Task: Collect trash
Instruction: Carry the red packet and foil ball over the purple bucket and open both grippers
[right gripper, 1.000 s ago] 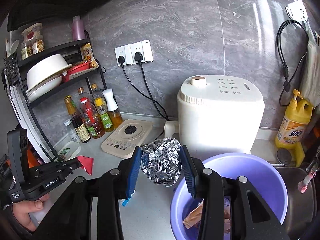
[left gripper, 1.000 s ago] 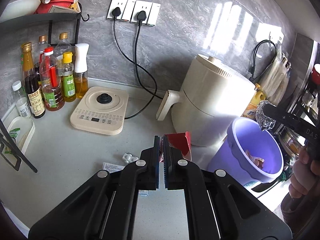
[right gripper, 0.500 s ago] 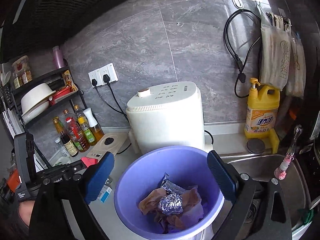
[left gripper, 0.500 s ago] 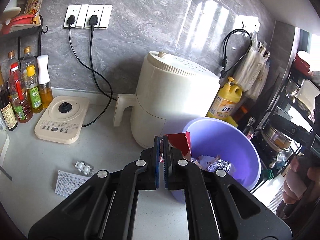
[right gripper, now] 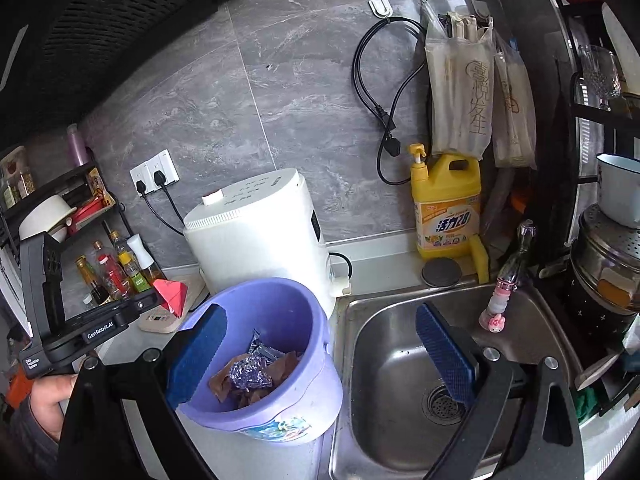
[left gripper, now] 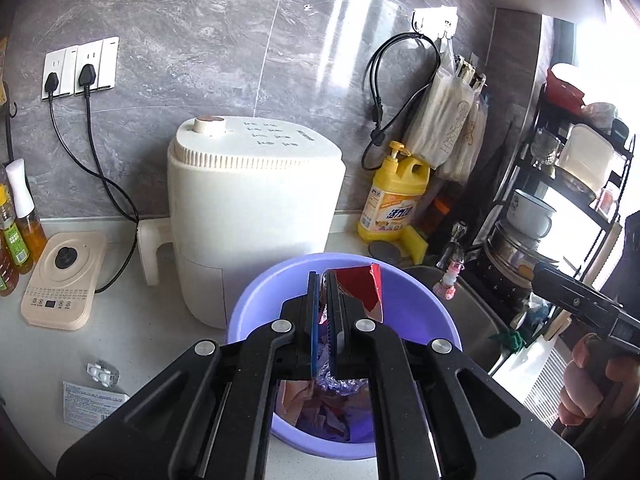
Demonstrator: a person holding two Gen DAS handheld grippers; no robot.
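My left gripper (left gripper: 324,292) is shut on a red wrapper (left gripper: 360,292) and holds it over the purple bucket (left gripper: 420,300). From the right wrist view the same gripper (right gripper: 154,300) and its red wrapper (right gripper: 172,294) sit just left of the bucket rim (right gripper: 256,284). Inside the bucket lie a crumpled foil ball (right gripper: 248,372), brown paper and other wrappers. My right gripper (right gripper: 320,352) is open and holds nothing. Its left pad is over the bucket's near rim and its right pad is over the sink (right gripper: 400,360).
A blister pack (left gripper: 102,372) and a paper leaflet (left gripper: 92,402) lie on the counter left of the bucket. A white air fryer (left gripper: 256,208) stands behind it, with a yellow detergent bottle (left gripper: 394,204) and a kettle base (left gripper: 60,280) nearby. A dish rack (left gripper: 568,208) is at the right.
My right gripper opened and let the foil ball fall into the bucket, then swung right toward the sink. My left gripper carried the red wrapper rightward to above the bucket.
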